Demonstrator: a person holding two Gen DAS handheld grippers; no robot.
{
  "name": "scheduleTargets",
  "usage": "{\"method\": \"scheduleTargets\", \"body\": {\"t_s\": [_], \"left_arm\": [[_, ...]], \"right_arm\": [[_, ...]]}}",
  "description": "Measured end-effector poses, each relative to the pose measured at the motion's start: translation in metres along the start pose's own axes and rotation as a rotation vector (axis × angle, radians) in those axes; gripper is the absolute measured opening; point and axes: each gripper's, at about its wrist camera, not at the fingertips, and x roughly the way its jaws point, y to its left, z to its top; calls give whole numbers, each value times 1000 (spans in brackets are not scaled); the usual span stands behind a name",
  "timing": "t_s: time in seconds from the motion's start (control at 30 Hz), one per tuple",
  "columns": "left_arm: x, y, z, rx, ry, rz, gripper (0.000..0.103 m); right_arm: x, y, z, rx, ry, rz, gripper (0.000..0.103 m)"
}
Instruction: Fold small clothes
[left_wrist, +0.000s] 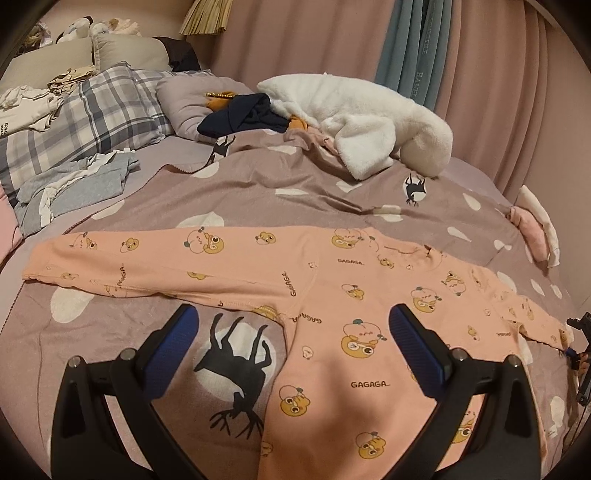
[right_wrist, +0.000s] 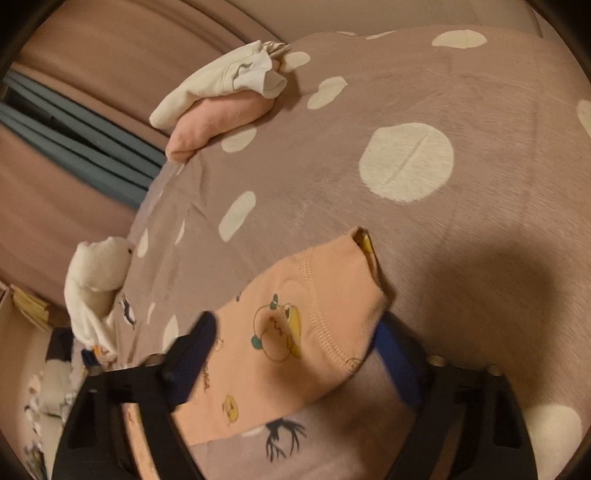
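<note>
Pink shirt cuff between right tongs, unpinched

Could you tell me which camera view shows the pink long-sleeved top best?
The left wrist view: the pink top lies spread flat, both sleeves out. The right wrist view shows only one sleeve cuff.

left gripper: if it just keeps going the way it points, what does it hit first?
Probably the pink printed top spread on the bed cover. The left gripper is open and angled down over the top's body near the armpit seam; depth is unclear.
</note>
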Motion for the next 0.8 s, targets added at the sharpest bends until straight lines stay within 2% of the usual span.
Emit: {"method": "scheduleTargets", "body": {"t_s": [0.03, 0.1, 0.13, 0.17, 0.2, 0.27, 0.43, 0.47, 0.53, 0.57, 0.6, 0.67, 0.7, 0.8], "left_arm": [[2, -1, -1, -1, 3, -3, 103], [4, -2, -2, 0, 9, -10, 103], [5, -2, -2, 4, 13, -12, 103], [5, -3, -2, 7, 16, -11, 103], [6, -3, -2, 7, 17, -9, 103], [6, -4, -3, 9, 17, -5, 103], [3, -8, -3, 22, 8, -12, 103], [2, -9, -3, 23, 5, -14, 103], [1, -10, -3, 25, 0, -18, 103], [0, -11, -3, 26, 0, -20, 103], [0, -12, -4, 28, 0, -22, 103], [0, -13, -4, 28, -2, -23, 103], [0, -14, -3, 29, -2, -23, 103], [-4, -18, -2, 37, -4, -27, 103]], "right_arm": [[0, -1, 1, -3, 2, -1, 72], [0, -6, 3, 9, 5, -11, 54], [-1, -10, 4, 27, 9, -16, 49], [-3, -15, 4, 44, 9, -15, 38], [-5, -20, 5, 62, 12, -7, 33], [-9, -31, 5, 106, 15, 19, 30], [-21, -53, 9, 208, 24, 87, 31], [-23, -53, 8, 209, 19, 88, 33], [-26, -49, 8, 184, 18, 89, 42], [-28, -42, 9, 157, 19, 89, 55], [-32, -35, 9, 125, 14, 82, 74], [-40, -18, 6, 73, -9, 26, 96], [-46, -9, 3, 37, -29, -12, 97], [-63, 37, -18, -193, -89, -159, 97]]}}
